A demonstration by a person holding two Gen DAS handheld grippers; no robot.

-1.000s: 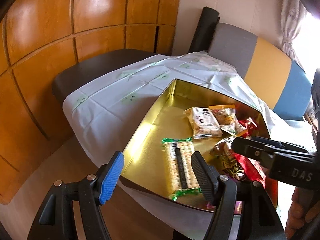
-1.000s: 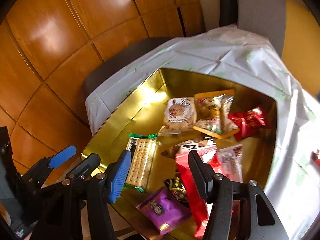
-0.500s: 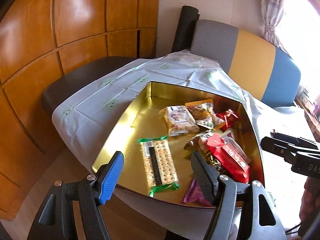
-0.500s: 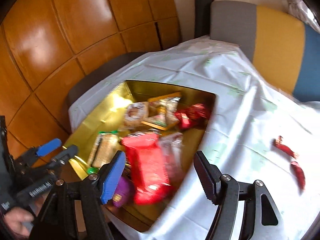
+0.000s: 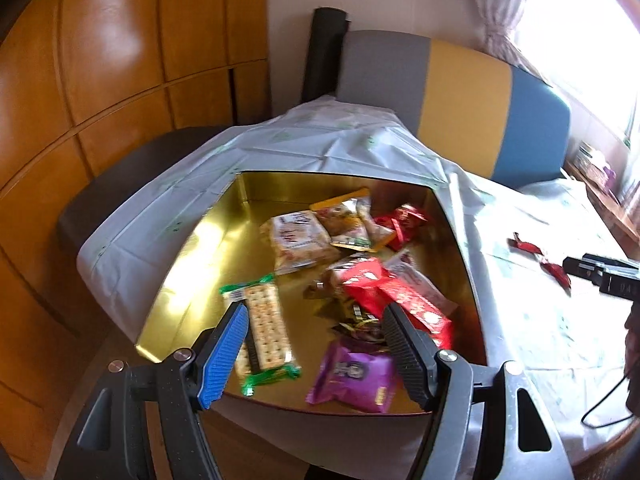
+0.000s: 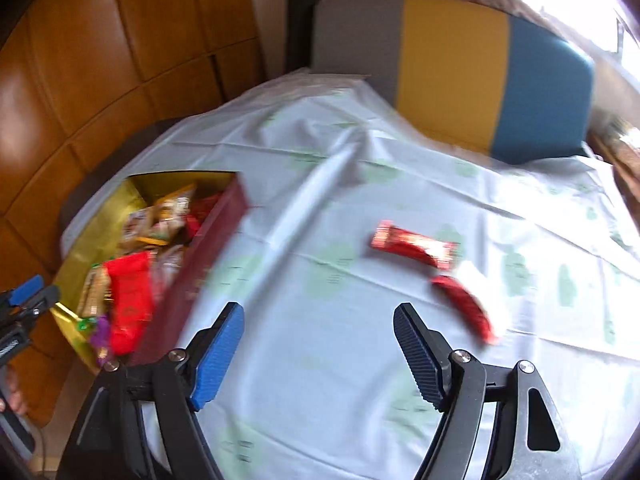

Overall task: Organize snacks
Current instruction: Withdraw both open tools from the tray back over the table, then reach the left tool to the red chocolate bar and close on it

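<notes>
Right tool [image 6: 318, 346] opening, empty, over the counter [image 6: 320, 400]; two red snack bars [image 6: 414, 246] ahead-right, apart; left tool [image 5: 314, 344] spread, empty, above gold tin [image 5: 192, 264]

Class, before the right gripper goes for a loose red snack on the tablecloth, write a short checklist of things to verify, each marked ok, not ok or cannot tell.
1. Right gripper empty, jaws opening: ok.
2. Red snack bar lies alone on the tablecloth, nothing on top: ok.
3. Second red snack lies apart from the bar: ok, though blur hides the exact gap.
4. Gripper lined up over a snack: not ok, both lie ahead and to its right.
5. Gold tin has bare floor for more: ok.
6. Left gripper empty and out of the way: ok.
</notes>
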